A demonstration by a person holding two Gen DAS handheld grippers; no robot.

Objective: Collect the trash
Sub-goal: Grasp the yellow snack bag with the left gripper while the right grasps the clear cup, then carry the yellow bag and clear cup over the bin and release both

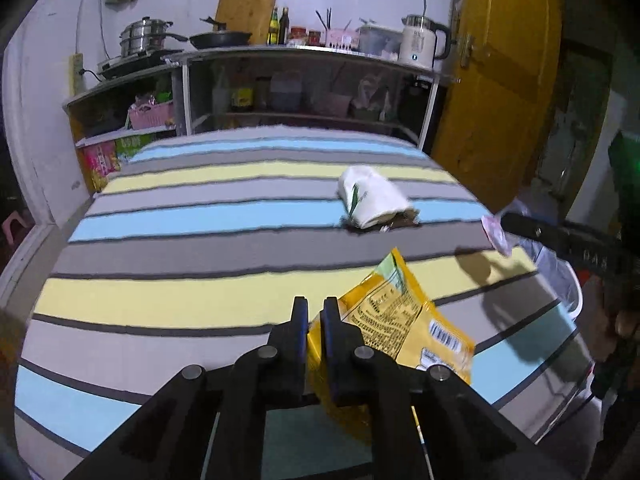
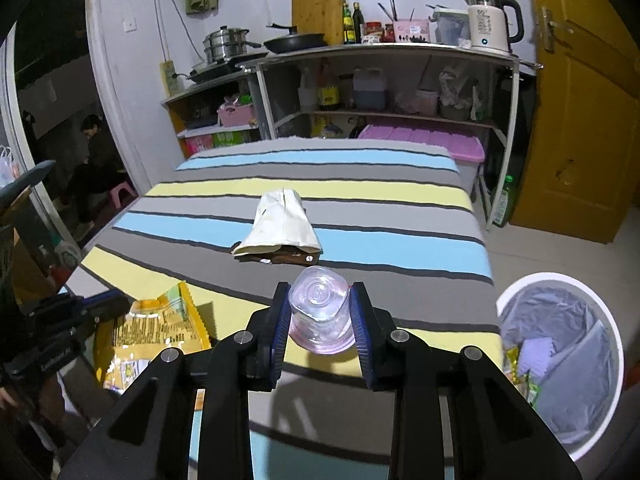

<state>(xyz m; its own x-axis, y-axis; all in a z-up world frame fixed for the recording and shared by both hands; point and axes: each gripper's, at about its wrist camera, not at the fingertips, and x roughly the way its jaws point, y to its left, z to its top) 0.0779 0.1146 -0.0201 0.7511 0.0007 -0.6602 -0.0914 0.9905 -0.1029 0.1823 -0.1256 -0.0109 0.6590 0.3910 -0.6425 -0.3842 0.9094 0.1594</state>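
My left gripper (image 1: 316,308) is shut on the edge of a yellow snack bag (image 1: 404,320), which hangs a little above the striped tablecloth (image 1: 200,300). The same snack bag (image 2: 160,328) shows at the left of the right wrist view, with the left gripper's black body beside it. My right gripper (image 2: 320,300) is shut on a small clear plastic cup (image 2: 320,312) with a pink rim, its base facing forward. A white paper wrapper (image 2: 284,220) lies over a brown packet mid-table. A white trash bin (image 2: 560,352) with a grey liner stands off the table's right edge.
Behind the table runs a shelf unit (image 2: 380,52) with a pan, pots, bottles and a kettle (image 2: 490,26). A yellow door (image 2: 580,100) stands at the right. A person sits in the dark doorway (image 2: 96,152) at far left. A pink storage box (image 2: 424,140) sits behind the table.
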